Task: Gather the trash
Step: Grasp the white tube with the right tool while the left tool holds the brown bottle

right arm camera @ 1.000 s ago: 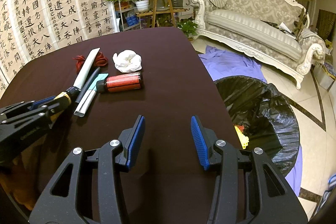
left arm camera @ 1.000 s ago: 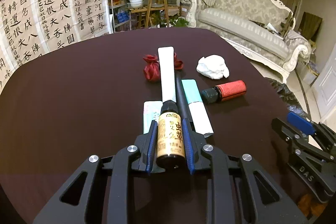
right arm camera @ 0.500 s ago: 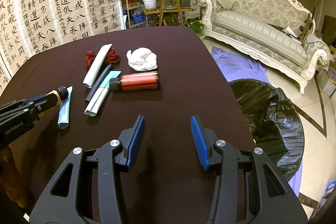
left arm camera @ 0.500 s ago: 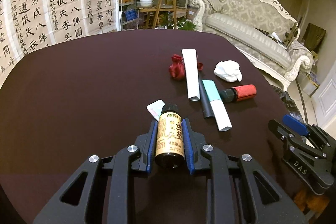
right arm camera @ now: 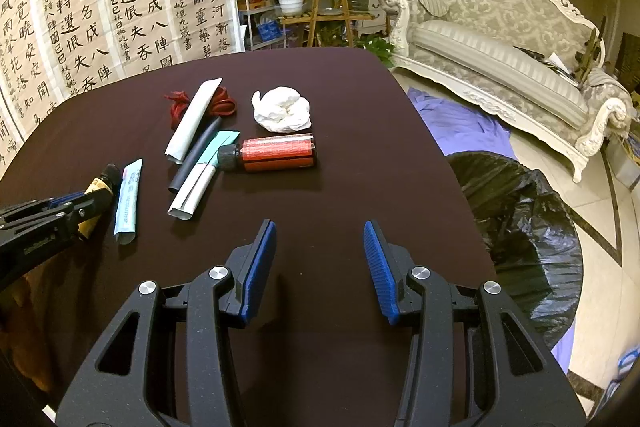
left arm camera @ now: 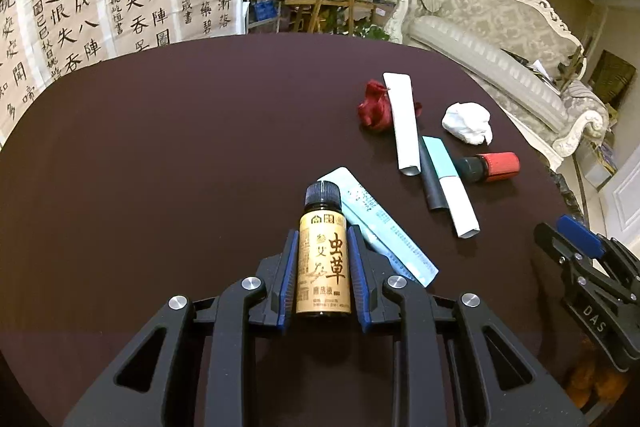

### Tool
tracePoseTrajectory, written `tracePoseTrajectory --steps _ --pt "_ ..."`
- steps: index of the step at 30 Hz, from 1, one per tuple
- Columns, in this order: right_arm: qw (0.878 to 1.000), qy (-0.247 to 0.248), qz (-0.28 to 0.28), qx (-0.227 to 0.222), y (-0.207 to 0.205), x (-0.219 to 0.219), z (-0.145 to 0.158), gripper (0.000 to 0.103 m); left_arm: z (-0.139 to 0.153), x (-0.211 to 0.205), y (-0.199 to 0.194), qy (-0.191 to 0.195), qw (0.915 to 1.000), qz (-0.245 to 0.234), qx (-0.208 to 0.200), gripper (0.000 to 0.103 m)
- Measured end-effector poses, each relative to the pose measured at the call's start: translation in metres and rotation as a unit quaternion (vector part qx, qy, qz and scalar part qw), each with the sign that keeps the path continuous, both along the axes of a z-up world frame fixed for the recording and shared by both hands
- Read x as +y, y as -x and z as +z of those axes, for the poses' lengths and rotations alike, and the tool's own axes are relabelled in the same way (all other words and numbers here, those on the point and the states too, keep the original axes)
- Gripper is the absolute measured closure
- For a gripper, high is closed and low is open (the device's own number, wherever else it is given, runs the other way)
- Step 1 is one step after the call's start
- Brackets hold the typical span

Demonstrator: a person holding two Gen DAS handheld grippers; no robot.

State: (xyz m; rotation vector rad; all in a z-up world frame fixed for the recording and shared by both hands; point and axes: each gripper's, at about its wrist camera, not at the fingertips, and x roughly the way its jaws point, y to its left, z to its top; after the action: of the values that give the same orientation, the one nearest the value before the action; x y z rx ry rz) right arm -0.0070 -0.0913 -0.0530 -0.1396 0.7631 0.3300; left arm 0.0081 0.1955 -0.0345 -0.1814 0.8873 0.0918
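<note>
On the dark maroon oval table, lines as noted:

Left gripper: blue-padded fingers pinch a small brown glass bottle with a tan label and black screw cap; cap points away from the camera, label with large characters faces up.

Bottle position: held above the tabletop near the left front, seen from the right wrist view at the left edge.

Right gripper: fingers spread wide, nothing between them; hovers over bare table near the front right edge.

Pale blue printed sachet: lies flat on the table just under and right of the held bottle.

Cluster beyond: long white folded paper strip lying across a crumpled dark red wrapper; a black tube and a teal-and-white folded packet side by side.

Red-labelled bottle with dark cap: on its side, cap touching the teal packet.

Crumpled white tissue: just beyond the red bottle.

Black bin bag: open on the floor, right of the table.
</note>
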Motion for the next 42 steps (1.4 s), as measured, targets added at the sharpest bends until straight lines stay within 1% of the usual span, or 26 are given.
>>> tracePoseTrajectory --steps 6,8,15,23,28,30,36,41,42 --pt "1.0 0.001 0.001 0.0 0.0 0.001 0.0 0.059 -0.001 -0.004 0.002 -0.014 0.9999 -0.009 0.002 0.078" --pt "1.0 0.001 0.003 0.0 0.0 0.002 0.001 0.059 -0.001 -0.002 0.004 -0.011 0.9999 -0.01 -0.001 0.078" --pt "1.0 0.001 0.022 -0.005 0.005 0.02 0.007 0.059 0.0 0.017 0.014 -0.011 0.9998 0.013 -0.006 0.078" --pt "0.998 0.005 0.069 -0.009 0.012 0.061 0.013 0.059 -0.001 0.053 0.029 -0.018 0.9981 0.059 -0.001 0.078" --pt "0.995 0.004 0.101 -0.008 0.016 0.09 0.015 0.059 0.001 0.065 0.033 -0.027 0.9967 0.076 0.001 0.078" --pt "0.993 0.005 0.114 -0.007 0.018 0.102 0.014 0.059 0.001 0.07 0.034 -0.025 0.9964 0.08 0.0 0.078" --pt "0.989 0.024 0.146 0.013 0.016 0.133 0.004 0.059 0.001 0.079 0.038 -0.017 0.9959 0.089 -0.002 0.078" --pt "0.988 0.031 0.147 0.044 0.009 0.138 -0.004 0.059 0.002 0.08 0.038 -0.015 0.9959 0.089 -0.004 0.078" --pt "0.988 0.03 0.147 0.044 0.009 0.138 -0.004 0.06 0.002 0.08 0.038 -0.015 0.9959 0.089 -0.004 0.078"
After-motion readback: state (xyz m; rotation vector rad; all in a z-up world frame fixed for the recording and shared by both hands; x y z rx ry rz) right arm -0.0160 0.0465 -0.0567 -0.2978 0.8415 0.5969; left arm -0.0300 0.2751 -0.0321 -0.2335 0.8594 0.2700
